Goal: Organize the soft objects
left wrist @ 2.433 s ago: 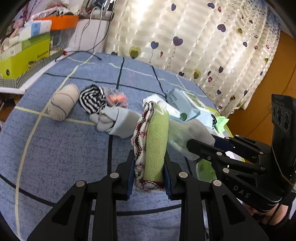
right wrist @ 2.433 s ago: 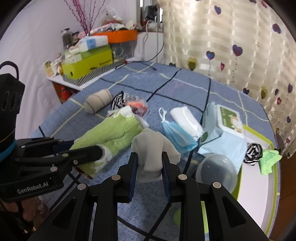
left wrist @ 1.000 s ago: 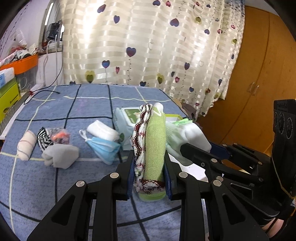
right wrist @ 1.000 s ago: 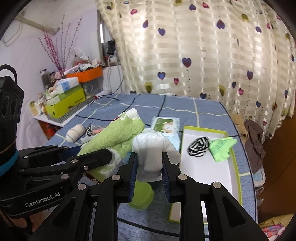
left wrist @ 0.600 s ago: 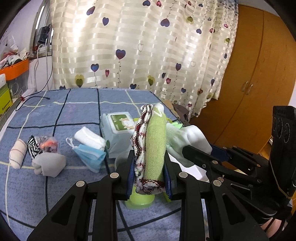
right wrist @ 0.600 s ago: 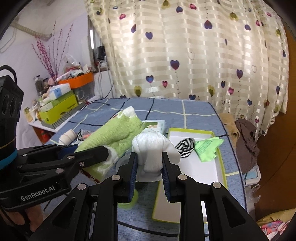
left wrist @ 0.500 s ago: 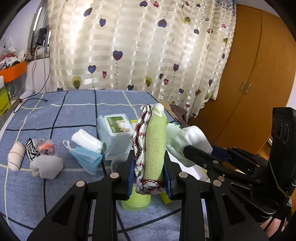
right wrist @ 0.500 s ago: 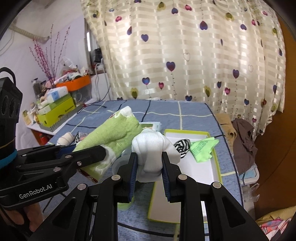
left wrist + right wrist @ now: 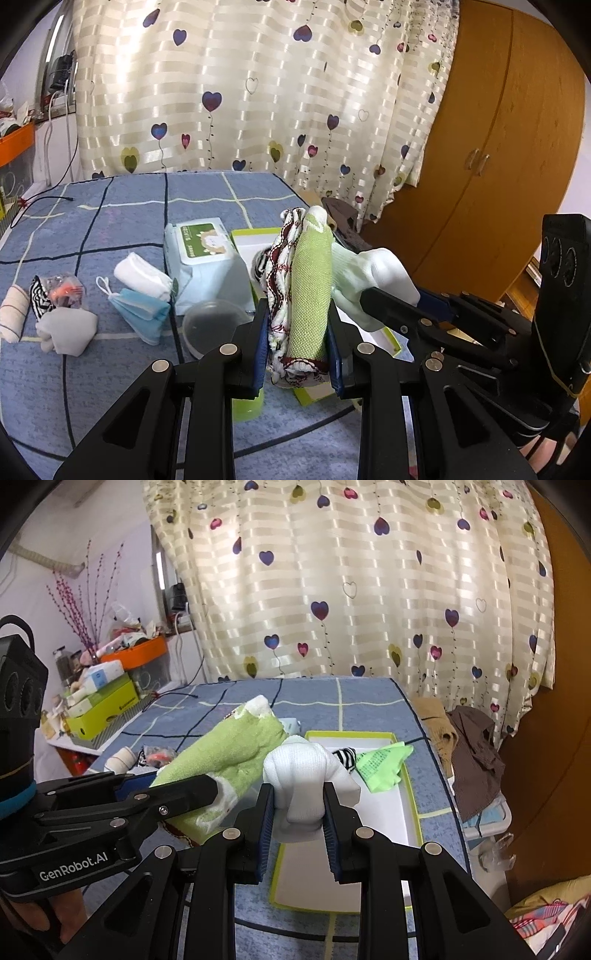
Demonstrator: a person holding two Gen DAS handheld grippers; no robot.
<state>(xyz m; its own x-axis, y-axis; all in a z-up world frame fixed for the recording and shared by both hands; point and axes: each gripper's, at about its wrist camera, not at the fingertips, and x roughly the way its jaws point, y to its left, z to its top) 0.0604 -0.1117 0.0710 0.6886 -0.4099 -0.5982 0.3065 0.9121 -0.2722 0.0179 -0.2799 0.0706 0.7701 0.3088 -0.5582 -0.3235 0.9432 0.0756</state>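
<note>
My left gripper (image 9: 298, 343) is shut on a rolled green cloth with a red-and-white patterned edge (image 9: 308, 288), held above the blue bedspread. Beside it on the right, my right gripper (image 9: 298, 818) is shut on a white sock (image 9: 306, 775), hanging over the near end of the white tray with a lime-green rim (image 9: 413, 812). In that tray lie a black-and-white striped piece (image 9: 345, 757) and a bright green cloth (image 9: 384, 762). The same green roll (image 9: 229, 753) shows in the right wrist view, left of the sock.
On the bedspread lie a wet-wipes pack (image 9: 205, 266), a blue face mask (image 9: 138, 308), a white roll (image 9: 142, 277), a grey sock (image 9: 66, 330), a beige bandage roll (image 9: 13, 314), a clear lid (image 9: 214, 325) and a green cup (image 9: 247, 404). Brown clothes (image 9: 474, 753) hang past the bed's right edge.
Both grippers have swung right across the bed with their loads. The tray has come nearer beneath the white sock; the loose items have slid toward the left of the view.
</note>
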